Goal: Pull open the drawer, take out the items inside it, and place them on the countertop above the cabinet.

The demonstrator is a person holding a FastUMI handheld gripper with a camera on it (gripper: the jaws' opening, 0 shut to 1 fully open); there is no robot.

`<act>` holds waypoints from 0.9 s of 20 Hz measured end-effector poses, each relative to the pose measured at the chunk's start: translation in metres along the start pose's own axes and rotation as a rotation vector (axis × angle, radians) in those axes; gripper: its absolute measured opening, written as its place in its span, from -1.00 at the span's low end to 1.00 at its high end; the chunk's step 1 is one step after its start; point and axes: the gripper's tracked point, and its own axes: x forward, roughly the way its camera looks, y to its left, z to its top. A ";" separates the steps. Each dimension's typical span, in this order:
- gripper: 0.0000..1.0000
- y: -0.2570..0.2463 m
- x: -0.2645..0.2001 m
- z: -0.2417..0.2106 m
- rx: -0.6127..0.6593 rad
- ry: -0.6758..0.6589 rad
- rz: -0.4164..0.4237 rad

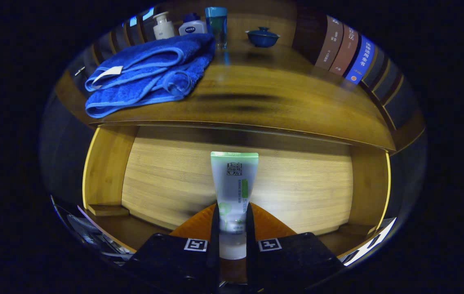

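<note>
Claw (232, 220) clamped on a squeeze tube (234, 183), both fingers (214, 228) pressing its lower sides. Tube is whitish w/ green print, upright, flat crimped end up, cap end down between the fingers. It sits over the open drawer (240, 179), whose pale wood-grain bottom and side walls show behind it; can't tell if the tube touches the drawer floor.

Beyond and above the drawer: wooden surface (280, 94) of the cabinet, front edge just above the tube's top. On it, to the left, a folded blue towel (150, 73) w/ a white tag, near the front edge. Behind the towel at the back: white pump bottle (163, 26), white lotion bottle w/ blue cap (192, 25) just beside it, then a tall clear tumbler w/ blue lid (216, 24). Further right, apart from those, a blue lidded bowl (262, 37). Right side of surface: row of books (346, 51), spines out, brown ones then a blue one.
</note>
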 end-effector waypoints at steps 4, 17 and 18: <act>-0.39 -0.010 -0.030 0.005 0.037 -0.043 -0.009; -0.40 -0.020 -0.078 0.120 0.110 -0.104 0.050; -0.40 -0.021 -0.069 0.129 0.110 -0.098 0.043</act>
